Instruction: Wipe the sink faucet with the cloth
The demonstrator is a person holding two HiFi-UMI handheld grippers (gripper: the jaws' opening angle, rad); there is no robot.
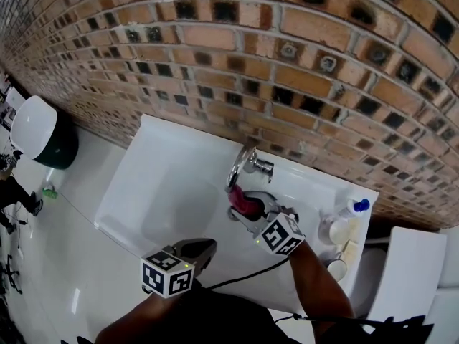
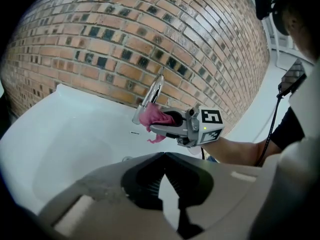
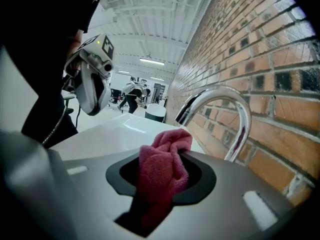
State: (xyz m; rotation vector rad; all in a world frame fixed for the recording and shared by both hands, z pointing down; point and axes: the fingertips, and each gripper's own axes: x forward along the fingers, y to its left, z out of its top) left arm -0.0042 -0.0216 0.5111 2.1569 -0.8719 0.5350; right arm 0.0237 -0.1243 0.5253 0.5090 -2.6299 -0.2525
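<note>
The right gripper (image 1: 242, 208) comes in from the lower right, forearm slanting up toward frame centre. Its jaws are clamped on a bunched pink cloth (image 1: 244, 199) held up against the spout of the chrome faucet (image 1: 241, 165). The left gripper (image 1: 204, 249) hangs at lower centre by the front edge of the sink (image 1: 158, 185), jaws closed tip to tip on nothing, well apart from the faucet. On the bottle (image 1: 356, 208) at right, the print is too small to read.

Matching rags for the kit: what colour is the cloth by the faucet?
Pinkish red; the cloth shows best in the right gripper view.
</note>
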